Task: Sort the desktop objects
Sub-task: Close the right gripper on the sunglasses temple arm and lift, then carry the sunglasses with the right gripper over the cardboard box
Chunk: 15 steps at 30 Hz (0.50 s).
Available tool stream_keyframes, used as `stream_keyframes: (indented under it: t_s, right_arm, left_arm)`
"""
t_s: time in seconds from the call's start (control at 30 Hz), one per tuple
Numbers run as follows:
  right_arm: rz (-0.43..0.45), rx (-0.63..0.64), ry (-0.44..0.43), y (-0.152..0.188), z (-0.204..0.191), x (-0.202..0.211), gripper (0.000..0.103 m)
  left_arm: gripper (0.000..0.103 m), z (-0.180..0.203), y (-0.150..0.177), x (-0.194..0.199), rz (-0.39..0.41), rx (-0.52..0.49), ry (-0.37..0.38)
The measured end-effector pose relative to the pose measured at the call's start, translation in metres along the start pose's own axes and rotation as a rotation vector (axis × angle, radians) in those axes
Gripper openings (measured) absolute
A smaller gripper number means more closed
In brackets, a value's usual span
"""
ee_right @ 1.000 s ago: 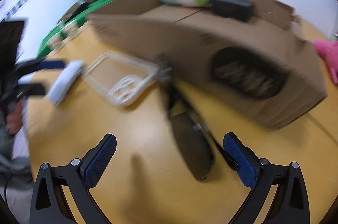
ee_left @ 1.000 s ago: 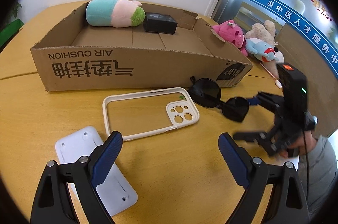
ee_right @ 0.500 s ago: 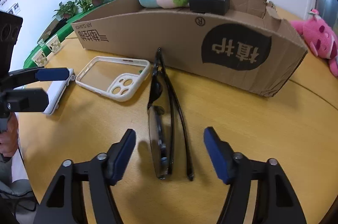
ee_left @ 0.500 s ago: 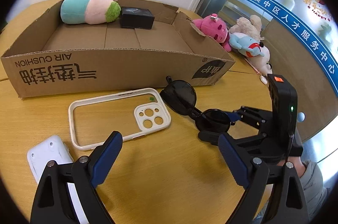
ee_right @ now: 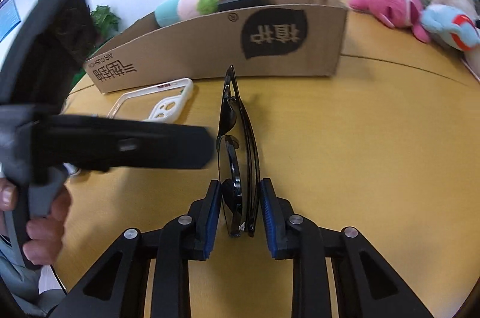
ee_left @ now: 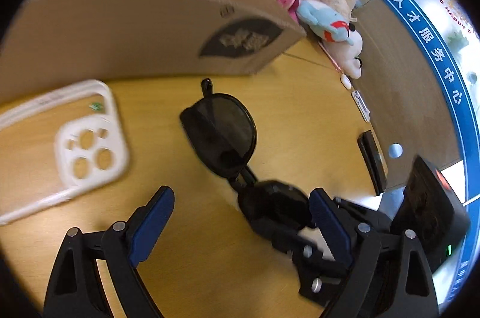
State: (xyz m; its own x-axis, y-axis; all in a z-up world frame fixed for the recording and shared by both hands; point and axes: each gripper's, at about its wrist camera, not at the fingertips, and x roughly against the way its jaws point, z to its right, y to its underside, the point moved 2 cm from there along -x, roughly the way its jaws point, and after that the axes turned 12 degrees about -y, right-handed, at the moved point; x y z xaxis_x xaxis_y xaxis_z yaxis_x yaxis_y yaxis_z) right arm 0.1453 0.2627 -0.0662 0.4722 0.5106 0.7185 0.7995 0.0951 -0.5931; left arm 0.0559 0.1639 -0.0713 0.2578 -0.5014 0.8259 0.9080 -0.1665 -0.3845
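Sunglasses point(ee_right: 237, 150) lie folded on the table point(ee_right: 345, 156), long axis running to 12 o'clock toward the box point(ee_right: 210, 48), near end pinched in your right gripper point(ee_right: 240, 213), while your left gripper point(ee_left: 240, 225) hovers open alongside.

Glossy plastic sunglasses point(ee_right: 237, 138) — matt cardboard box point(ee_right: 210, 48)

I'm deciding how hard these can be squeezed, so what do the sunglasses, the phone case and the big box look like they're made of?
Sunglasses: likely glossy black plastic frame with dark tinted lenses; they catch highlights. Phone case: seemingly soft matte off-white rim around a clear back, since the wood shows through. Box: plain brown corrugated cardboard, matte, with printed lettering and torn flap edges.
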Motion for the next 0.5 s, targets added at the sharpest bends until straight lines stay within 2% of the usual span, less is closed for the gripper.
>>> stream_keyframes:
  t_s: [0.03, 0.1, 0.13, 0.2, 0.5]
  right_arm:
    - [0.001, 0.004, 0.006, 0.003, -0.003, 0.001, 0.025]
    - [0.003, 0.008, -0.010, 0.008, -0.006, 0.003, 0.025]
    - [0.007, 0.004, -0.022, 0.009, -0.007, 0.004, 0.023]
    - [0.021, -0.005, -0.050, 0.011, -0.009, 0.006, 0.023]
    - [0.067, 0.039, -0.064, -0.009, -0.021, 0.007, 0.022]
  left_arm:
    - [0.089, 0.003, 0.000, -0.001, -0.003, 0.002, 0.013]
    - [0.072, 0.009, 0.001, -0.005, -0.023, 0.006, 0.041]
    - [0.068, 0.011, 0.002, -0.005, -0.024, 0.007, 0.040]
    - [0.052, 0.013, 0.004, -0.006, -0.038, 0.013, 0.040]
    - [0.051, 0.013, -0.004, 0.010, 0.006, 0.052, 0.019]
